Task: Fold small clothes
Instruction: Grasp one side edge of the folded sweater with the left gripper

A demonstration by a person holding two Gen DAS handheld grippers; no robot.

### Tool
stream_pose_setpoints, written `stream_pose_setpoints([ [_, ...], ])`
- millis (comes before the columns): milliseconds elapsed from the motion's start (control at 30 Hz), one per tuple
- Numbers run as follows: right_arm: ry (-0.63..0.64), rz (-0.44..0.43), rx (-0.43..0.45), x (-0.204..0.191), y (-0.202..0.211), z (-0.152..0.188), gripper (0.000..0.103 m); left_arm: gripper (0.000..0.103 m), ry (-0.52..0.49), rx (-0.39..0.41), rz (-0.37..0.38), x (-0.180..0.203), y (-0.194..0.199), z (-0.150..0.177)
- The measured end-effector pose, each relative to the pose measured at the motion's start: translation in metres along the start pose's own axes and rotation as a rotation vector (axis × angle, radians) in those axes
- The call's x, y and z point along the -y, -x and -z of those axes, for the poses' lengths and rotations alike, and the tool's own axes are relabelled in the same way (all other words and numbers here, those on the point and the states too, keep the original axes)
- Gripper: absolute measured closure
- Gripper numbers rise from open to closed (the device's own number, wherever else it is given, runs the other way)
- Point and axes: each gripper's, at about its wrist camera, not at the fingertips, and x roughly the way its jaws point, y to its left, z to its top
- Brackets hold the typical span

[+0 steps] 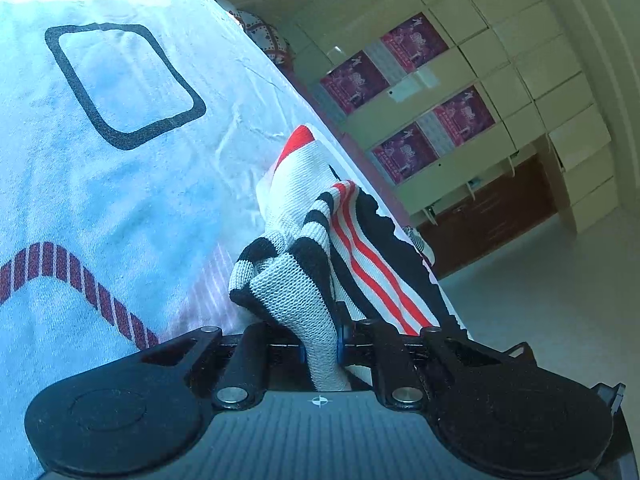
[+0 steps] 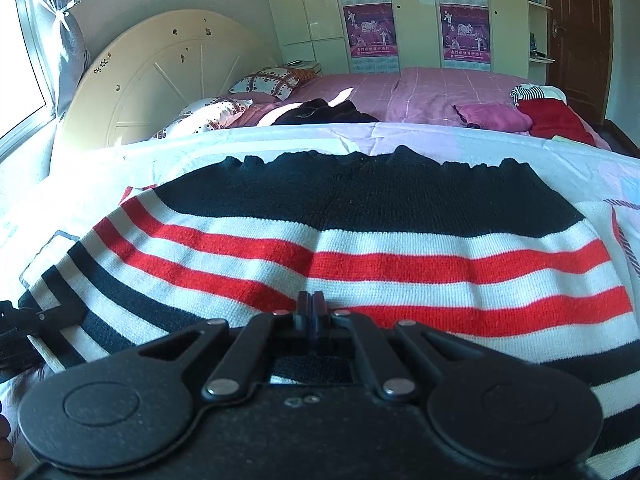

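A small knitted garment [image 2: 360, 240] with black, white and red stripes lies spread on a white printed cloth [image 2: 160, 152] on the bed. My right gripper [image 2: 313, 312] sits low at the garment's near edge with its jaws together; whether knit is pinched between them is hidden. My left gripper [image 1: 322, 350] is shut on a bunched part of the same striped garment [image 1: 304, 248] and holds it raised above the cloth [image 1: 120, 184]. The left gripper also shows at the left edge of the right wrist view [image 2: 24, 320].
The pink bedspread [image 2: 420, 92] behind holds pillows [image 2: 272, 80], a dark garment [image 2: 320, 112], a pink cloth [image 2: 496, 116] and a red cloth [image 2: 556, 116]. A headboard [image 2: 160, 72] stands at left, wardrobes [image 2: 400, 12] with posters behind. The bed edge drops to the floor [image 1: 540, 300].
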Motion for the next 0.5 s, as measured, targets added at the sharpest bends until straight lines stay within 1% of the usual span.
stream_pose_setpoints([
  [133, -0.002, -0.007, 0.005, 0.001, 0.001, 0.001, 0.103, 0.09, -0.016, 0.001, -0.011, 0.003, -0.001, -0.001],
  [200, -0.007, -0.005, -0.013, 0.0, 0.003, -0.003, 0.103, 0.09, -0.017, 0.003, -0.014, 0.003, -0.001, 0.0],
  [267, -0.005, -0.023, 0.004, -0.002, 0.014, -0.006, 0.098, 0.09, -0.022, 0.005, -0.016, 0.005, -0.001, 0.0],
  [300, 0.0, -0.03, 0.0, -0.002, 0.015, -0.004, 0.098, 0.09, -0.026, 0.007, -0.018, 0.005, 0.0, 0.0],
  [333, 0.006, -0.03, -0.027, -0.003, 0.01, -0.001, 0.099, 0.09, -0.029, 0.01, -0.02, 0.006, 0.0, 0.002],
  [400, 0.009, -0.039, -0.012, -0.001, 0.008, 0.003, 0.099, 0.09, -0.04, 0.014, -0.028, 0.008, 0.001, 0.003],
  [500, -0.006, -0.043, -0.024, 0.002, 0.003, 0.0, 0.101, 0.09, -0.065, 0.021, -0.037, 0.013, 0.004, 0.004],
])
